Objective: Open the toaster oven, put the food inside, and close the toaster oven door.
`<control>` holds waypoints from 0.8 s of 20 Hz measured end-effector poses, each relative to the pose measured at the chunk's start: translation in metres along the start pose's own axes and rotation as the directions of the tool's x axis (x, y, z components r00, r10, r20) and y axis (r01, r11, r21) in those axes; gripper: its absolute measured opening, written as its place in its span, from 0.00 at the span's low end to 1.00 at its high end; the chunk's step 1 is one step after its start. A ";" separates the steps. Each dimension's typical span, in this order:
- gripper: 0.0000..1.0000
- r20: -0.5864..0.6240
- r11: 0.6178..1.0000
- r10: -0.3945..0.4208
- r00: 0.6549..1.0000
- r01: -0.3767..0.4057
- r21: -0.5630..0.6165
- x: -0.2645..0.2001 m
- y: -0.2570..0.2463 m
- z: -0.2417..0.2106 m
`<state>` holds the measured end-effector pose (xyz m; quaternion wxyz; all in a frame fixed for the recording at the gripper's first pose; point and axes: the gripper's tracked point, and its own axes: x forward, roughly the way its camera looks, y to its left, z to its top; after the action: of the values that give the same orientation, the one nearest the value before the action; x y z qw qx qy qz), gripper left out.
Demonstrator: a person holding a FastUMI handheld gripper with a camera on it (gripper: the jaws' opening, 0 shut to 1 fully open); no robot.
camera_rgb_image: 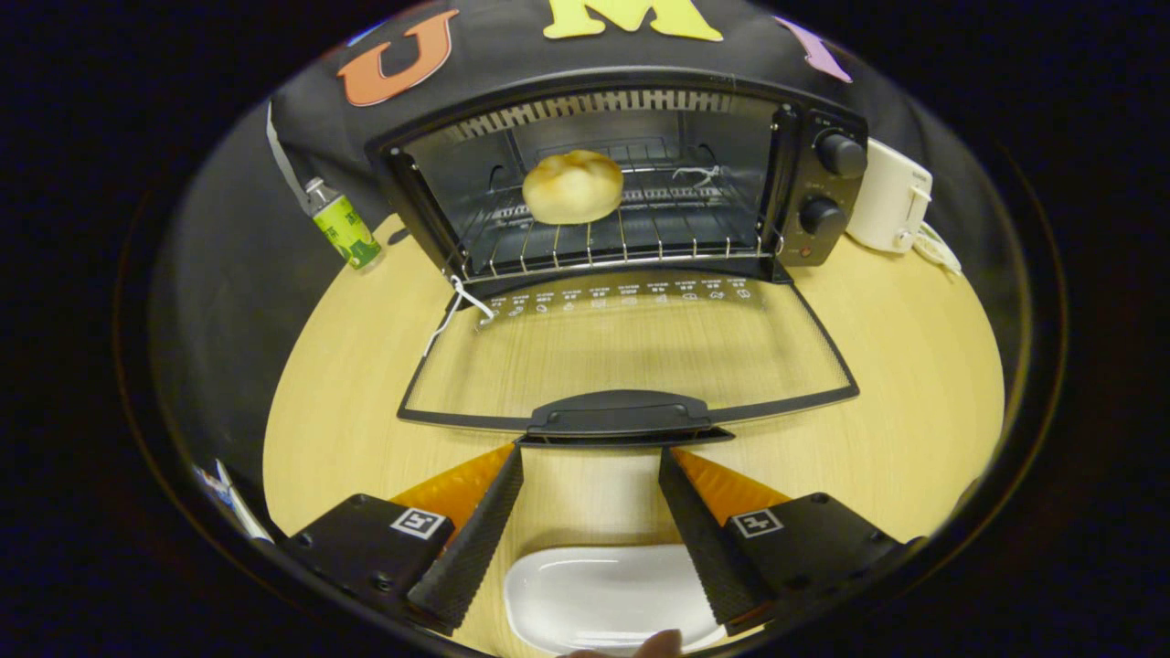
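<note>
- The gripper [590,450] has its fingers spread apart, holding nothing, above a bare white plate [603,599].
- At 12 o'clock just ahead, the door handle [620,414]; door [631,352] lies open, closing remains.
- Farther at 12 o'clock, the bun [573,186] sits on the toaster oven [804,119] rack.

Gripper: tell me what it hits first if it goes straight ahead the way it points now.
Most likely the black handle of the folded-down glass toaster oven door, which lies just ahead of the open gripper. The fingertips seem almost at it, though depth is unclear. The round golden bun sits far beyond, on the wire rack.
</note>
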<state>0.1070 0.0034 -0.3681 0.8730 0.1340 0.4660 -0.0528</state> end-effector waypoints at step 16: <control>0.99 0.397 0.999 0.020 0.918 -0.002 -0.044 -0.088 0.035 0.086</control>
<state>0.1340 0.0095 -0.2432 0.9523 0.1046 0.2796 -0.0641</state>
